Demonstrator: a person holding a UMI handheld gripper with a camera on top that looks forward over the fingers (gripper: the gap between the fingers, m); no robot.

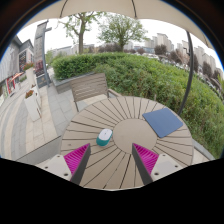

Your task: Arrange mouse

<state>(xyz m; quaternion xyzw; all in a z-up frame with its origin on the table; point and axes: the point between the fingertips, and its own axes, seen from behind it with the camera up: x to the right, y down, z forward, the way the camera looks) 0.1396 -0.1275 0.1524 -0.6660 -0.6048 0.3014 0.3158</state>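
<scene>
A white and teal mouse (104,137) lies on the round slatted wooden table (125,125), just ahead of my left finger. A blue mouse pad (163,122) lies flat on the table's far right part, beyond my right finger. My gripper (111,165) hovers over the table's near part. It is open and empty, with bare slats between the two pink pads (76,158). The mouse is apart from both fingers.
A wooden chair (90,88) stands at the table's far side. Beyond it are a hedge (120,68) and lawn, a paved walk at the left, and a thin pole (189,70) at the right.
</scene>
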